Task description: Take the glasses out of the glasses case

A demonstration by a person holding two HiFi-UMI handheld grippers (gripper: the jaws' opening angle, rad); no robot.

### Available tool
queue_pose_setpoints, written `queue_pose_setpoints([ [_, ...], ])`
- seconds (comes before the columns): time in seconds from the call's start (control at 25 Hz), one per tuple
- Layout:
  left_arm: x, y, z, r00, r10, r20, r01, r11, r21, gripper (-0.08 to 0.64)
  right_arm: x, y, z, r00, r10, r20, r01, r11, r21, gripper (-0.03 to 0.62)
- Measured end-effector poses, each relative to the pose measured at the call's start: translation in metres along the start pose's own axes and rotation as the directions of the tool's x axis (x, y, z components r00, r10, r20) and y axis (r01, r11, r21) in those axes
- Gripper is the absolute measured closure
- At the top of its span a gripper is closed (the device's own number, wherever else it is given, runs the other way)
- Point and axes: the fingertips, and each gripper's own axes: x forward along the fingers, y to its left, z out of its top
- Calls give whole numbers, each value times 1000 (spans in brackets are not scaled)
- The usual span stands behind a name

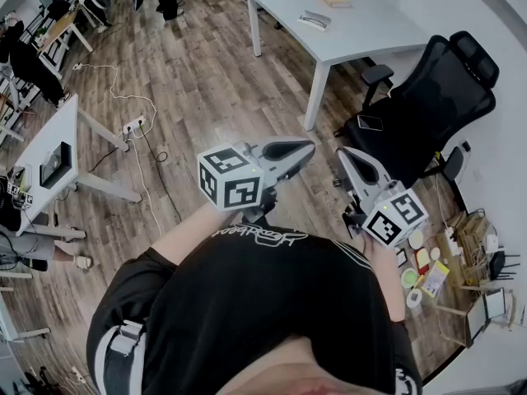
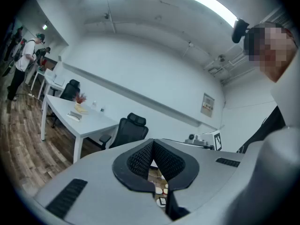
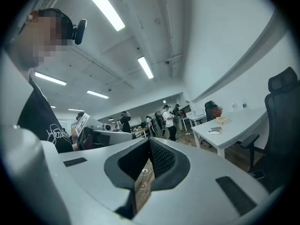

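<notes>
Before the person's chest, the left gripper (image 1: 306,147) and right gripper (image 1: 343,155) both have jaws pressed together and empty, while a small flat grey item (image 1: 314,20), too distant to identify, lies on the white table (image 1: 366,25) well apart.

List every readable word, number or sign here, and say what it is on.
Nothing reads clearly.
Black T-shirt: white script print, not legible.
Wall notice: too small.
Left cube, right cube: square markers only, no words.
</notes>
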Motion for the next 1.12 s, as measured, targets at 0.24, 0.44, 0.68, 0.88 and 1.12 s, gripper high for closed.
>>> queue_pose_setpoints([
  [0.24,2,-8,-3,1000,0,-4,0,1000,3,552,-8,2,-2,1000,-3,-7,3,1000,1,583],
  [0.44,2,-13,-7,1000,7,-17,-7,1000,-4,552,-13,2,-5,1000,3,-12,-3,1000,9,583],
  [0.68,-5,-2,-9,1000,16,-14,-17,1000,-25,552,-2,2,-8,1000,10,-5,-10,1000,27,583],
  [0.88,3,12,-8,1000,-2,-11,2,1000,-27,552,11,-7,-9,1000,14,-8,-13,1000,14,583],
  [1.12,18,50,0,1000,0,4,0,999,-46,552,37,-39,-10,1000,8,-12,-7,999,31,583],
])
